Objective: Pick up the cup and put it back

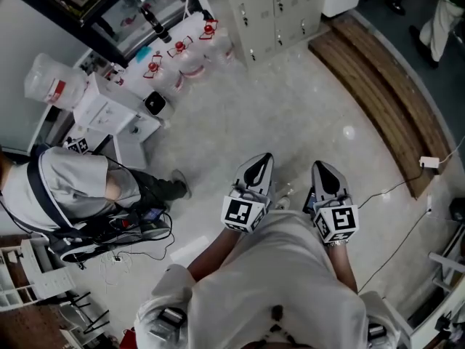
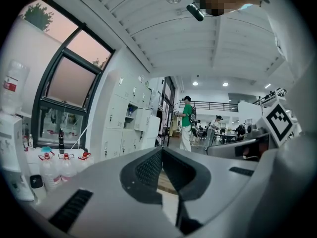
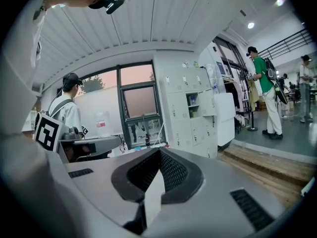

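The person's pale shirt (image 1: pixel 276 282) sits nearest. From it jut the left gripper (image 1: pixel 264 160) and the right gripper (image 1: pixel 323 167), each clenched shut on nothing. Where the cup is cannot be told. Open pale floor (image 1: pixel 290 115) lies ahead, edged by a wooden step (image 1: pixel 378 86), lockers (image 1: pixel 280 6) and clear red-capped bottles (image 1: pixel 185 57), whose labels are unreadable.

Cup not visible in head view or either gripper view; look, pose, place untellable.
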`<state>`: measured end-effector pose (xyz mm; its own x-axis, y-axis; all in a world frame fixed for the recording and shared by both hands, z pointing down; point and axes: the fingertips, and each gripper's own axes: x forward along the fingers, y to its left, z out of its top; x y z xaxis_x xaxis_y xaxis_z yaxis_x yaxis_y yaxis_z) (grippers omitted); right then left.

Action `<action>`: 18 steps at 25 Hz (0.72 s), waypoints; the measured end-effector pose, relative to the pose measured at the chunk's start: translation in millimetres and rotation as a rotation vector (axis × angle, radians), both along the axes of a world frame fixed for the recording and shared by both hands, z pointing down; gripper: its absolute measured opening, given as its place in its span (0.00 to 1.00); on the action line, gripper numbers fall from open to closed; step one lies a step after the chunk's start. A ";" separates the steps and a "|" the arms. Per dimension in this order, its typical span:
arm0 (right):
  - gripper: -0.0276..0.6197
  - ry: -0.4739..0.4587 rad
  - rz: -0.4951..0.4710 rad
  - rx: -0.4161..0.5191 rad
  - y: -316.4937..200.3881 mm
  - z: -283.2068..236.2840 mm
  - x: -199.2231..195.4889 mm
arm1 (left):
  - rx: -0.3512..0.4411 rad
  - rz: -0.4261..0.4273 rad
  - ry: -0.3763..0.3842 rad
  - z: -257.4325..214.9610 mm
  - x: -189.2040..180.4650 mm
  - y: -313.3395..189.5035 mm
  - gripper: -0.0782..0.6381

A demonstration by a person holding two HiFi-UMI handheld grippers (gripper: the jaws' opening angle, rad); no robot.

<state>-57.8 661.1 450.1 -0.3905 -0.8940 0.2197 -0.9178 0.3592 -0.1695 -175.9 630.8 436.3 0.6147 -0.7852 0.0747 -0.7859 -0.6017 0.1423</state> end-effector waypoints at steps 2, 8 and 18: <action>0.08 -0.003 0.007 -0.009 -11.7 1.0 2.0 | -0.006 -0.002 0.003 0.5 -0.8 -14.6 0.12; 0.08 -0.022 0.035 -0.029 -55.3 10.7 8.6 | -0.012 -0.006 0.022 6.4 -2.3 -67.0 0.12; 0.08 -0.026 0.071 0.035 -167.1 -13.0 -0.7 | 0.027 0.030 0.035 -0.2 -13.2 -182.5 0.12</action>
